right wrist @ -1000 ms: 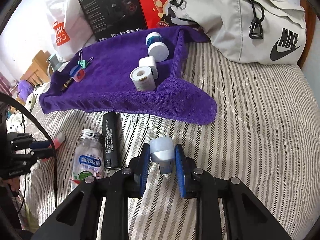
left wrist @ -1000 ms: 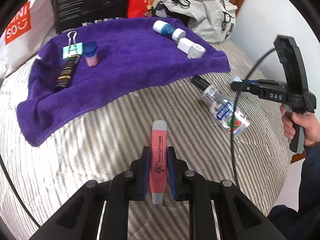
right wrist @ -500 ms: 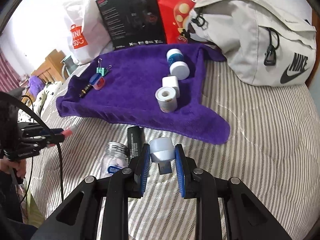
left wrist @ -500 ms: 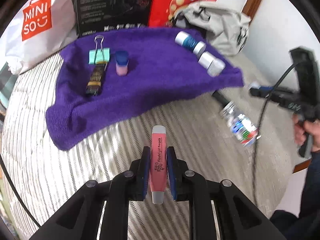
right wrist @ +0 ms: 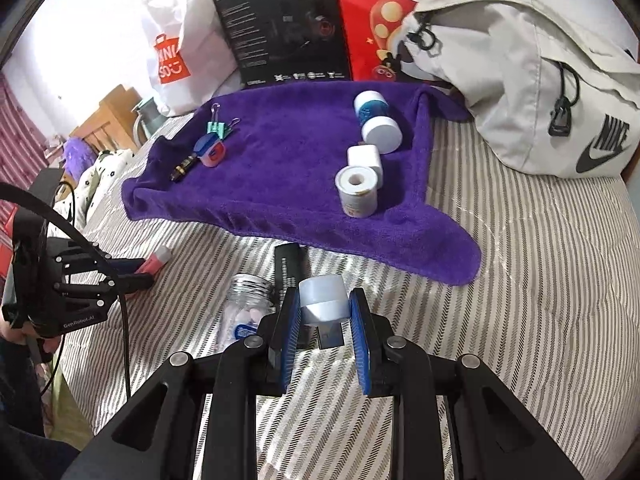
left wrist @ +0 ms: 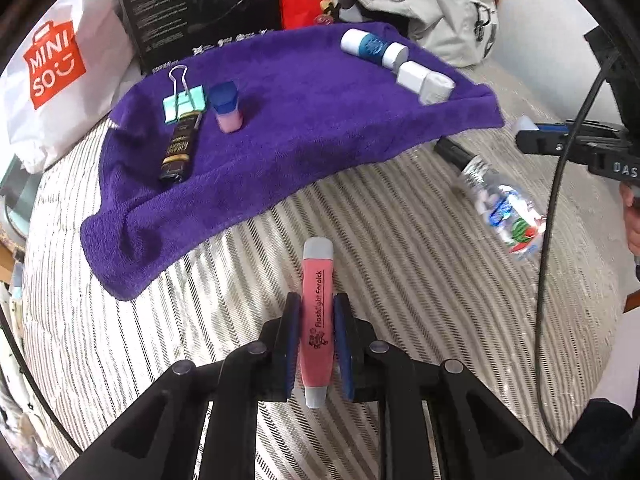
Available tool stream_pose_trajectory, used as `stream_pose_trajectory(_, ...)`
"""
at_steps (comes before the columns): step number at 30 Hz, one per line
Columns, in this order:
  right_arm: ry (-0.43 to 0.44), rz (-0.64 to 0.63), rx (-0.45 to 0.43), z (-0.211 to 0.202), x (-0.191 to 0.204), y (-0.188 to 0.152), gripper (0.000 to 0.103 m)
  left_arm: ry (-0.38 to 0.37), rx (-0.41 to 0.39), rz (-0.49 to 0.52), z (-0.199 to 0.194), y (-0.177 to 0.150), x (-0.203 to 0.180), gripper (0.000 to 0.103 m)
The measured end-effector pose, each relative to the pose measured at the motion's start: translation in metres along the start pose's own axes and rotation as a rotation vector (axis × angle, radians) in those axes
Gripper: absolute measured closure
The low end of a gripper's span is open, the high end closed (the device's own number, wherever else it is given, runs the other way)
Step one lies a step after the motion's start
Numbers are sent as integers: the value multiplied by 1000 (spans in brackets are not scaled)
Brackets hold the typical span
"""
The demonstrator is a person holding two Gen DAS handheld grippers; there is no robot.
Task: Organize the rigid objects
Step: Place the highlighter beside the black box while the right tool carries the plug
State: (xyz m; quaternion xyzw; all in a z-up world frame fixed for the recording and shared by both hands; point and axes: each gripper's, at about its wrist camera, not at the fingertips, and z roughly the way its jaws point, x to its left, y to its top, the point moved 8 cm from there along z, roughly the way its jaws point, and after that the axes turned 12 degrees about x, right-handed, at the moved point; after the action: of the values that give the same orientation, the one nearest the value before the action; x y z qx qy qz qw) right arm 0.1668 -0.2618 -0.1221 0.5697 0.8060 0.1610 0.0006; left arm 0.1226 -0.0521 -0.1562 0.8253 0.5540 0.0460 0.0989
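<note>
Pinching a pink pen-shaped flashlight (left wrist: 317, 320) lengthwise between the pads of the left gripper (left wrist: 317, 334), above the striped bed (left wrist: 400, 240), with the purple towel (left wrist: 300, 120) off toward 11 o'clock. Clamped in the right gripper (right wrist: 324, 334): a small pale-blue capped piece (right wrist: 323, 298), dark stub hanging beneath, over the bed with the towel's near hem at 12 o'clock.

Likely risks, judged from the grips — gripped at mid-body only, smooth and round, so apt to pivot or slide out nose-first on a quick swing. Held by the cap alone on the right, so liable to twist, or to part from the stub. Soft towel and mattress underneath, so apt to roll once released, perhaps into the binder clip (left wrist: 185, 98) or the white rolls (right wrist: 358, 190). Still loose on the bed: a clear pill bottle (left wrist: 504, 210) and a black stick (right wrist: 290, 266), easy to knock on a low pass.

Flashlight look: glossy pink barrel, grey caps at both ends, black lettering along its side.
</note>
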Motion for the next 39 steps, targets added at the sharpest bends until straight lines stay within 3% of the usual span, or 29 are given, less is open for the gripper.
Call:
stream_pose_trajectory(3, 7, -20, -9, -4, 6, 5, 78, -69, -28, -23, -11, 4, 1, 87)
stream_pose_trajectory(16, 13, -77, -57, -13, 14, 66, 78, -73, -144, -132, -53, 50, 60, 87)
stream_pose_trajectory(25, 15, -78, -34, -1, 12, 75, 78, -47, -84, -154, -13, 93, 93, 87)
stream_pose_trajectory(39, 19, -66, -13, 10, 4, 83, 78, -33, -18, -137, 25, 112, 96, 87)
